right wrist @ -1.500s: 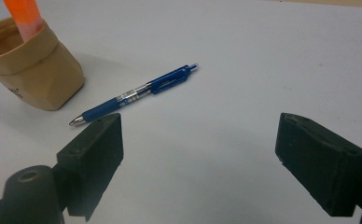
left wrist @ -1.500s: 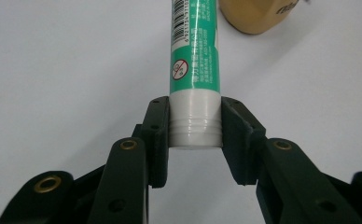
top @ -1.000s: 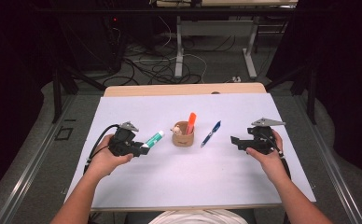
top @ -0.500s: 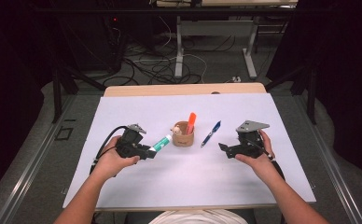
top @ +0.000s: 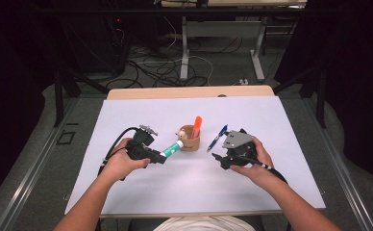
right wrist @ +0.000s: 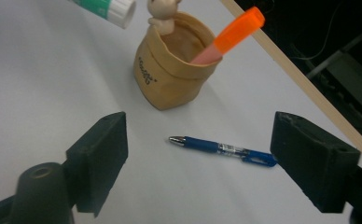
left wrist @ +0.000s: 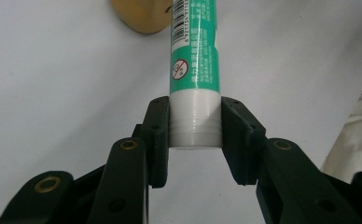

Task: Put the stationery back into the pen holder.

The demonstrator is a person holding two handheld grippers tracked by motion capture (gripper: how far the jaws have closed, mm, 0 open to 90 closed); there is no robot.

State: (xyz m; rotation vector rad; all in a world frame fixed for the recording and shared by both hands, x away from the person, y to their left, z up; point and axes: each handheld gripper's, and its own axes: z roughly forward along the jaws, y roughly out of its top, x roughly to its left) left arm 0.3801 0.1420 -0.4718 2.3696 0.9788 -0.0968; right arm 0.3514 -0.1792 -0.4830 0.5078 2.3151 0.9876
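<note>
White sheeting covers your table (top: pixel 127 192), with dark floor and loose cables beyond its far edge. Near the middle stands a small tan cup (top: pixel 190 142), and an orange marker (top: pixel 196 126) is already standing in it, so judging by the layout you are gathering the writing things into that cup and one is done. Your left gripper (top: pixel 161 156) is clamped on the white end of a green glue stick (top: pixel 172 148), both pads pressing its sides, as the left gripper view shows plainly (left wrist: pixel 194 131). You hold the stick off the table, aimed toward the cup, with its far cap just short of the rim; in the right gripper view that cap (right wrist: pixel 122 11) hangs beside the little figure on the cup's edge. So the stick is in hand but not yet in; it still has to be tipped up and dropped inside. A blue pen (top: pixel 217 137) lies flat on the sheet just right of the cup, untouched. Your right gripper (top: pixel 217 159) sits near it, jaws wide apart with nothing between the pads; they have just been closing a little, but the right gripper view shows the pen (right wrist: pixel 223 149) well ahead of them on the sheet. That pen looks like the last piece left.
</note>
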